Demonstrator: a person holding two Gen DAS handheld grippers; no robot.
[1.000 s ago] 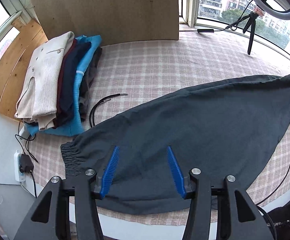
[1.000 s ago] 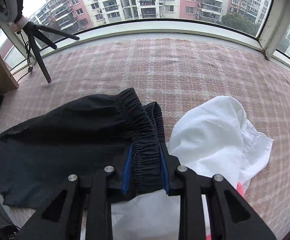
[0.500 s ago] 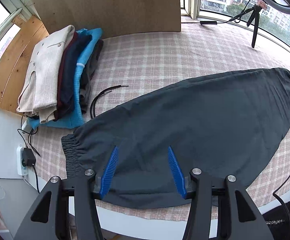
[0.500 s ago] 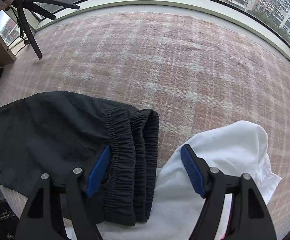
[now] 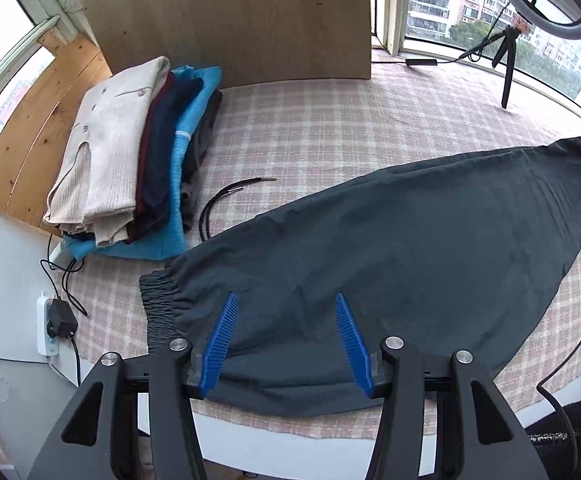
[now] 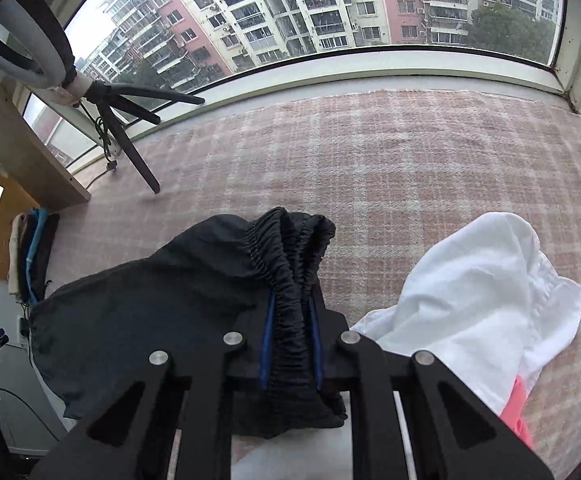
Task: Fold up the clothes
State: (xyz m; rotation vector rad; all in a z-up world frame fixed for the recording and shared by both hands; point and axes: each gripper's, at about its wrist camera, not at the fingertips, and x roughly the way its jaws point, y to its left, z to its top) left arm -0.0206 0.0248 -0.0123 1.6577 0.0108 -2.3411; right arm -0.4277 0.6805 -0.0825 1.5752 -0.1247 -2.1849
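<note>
- The dark trousers (image 5: 390,256) lie spread flat on the checked pink cloth (image 5: 330,128) that covers the table, with one elastic cuff (image 5: 158,308) near the front left edge.
- The left gripper (image 5: 286,344) hangs just above the trousers near that cuff; its two blue pads (image 5: 222,344) stand wide apart and hold nothing.
- The right gripper (image 6: 290,344) has its jaws pressed together on the elastic waistband (image 6: 290,264) of the trousers, and the gathered band bunches up between the pads and rises in front of them.
- A white garment (image 6: 470,300) lies crumpled just to the right of the waistband, and something pink (image 6: 516,412) shows at its lower edge.
- A pile of folded clothes (image 5: 130,160) sits at the far left of the table, with a beige ribbed piece on top and dark red, navy and bright blue pieces under it.
- A black cord (image 5: 226,200) lies on the cloth between the pile and the trousers.
- A small tripod (image 6: 130,136) stands on the cloth near the window, with a ring light (image 6: 30,52) above it.
</note>
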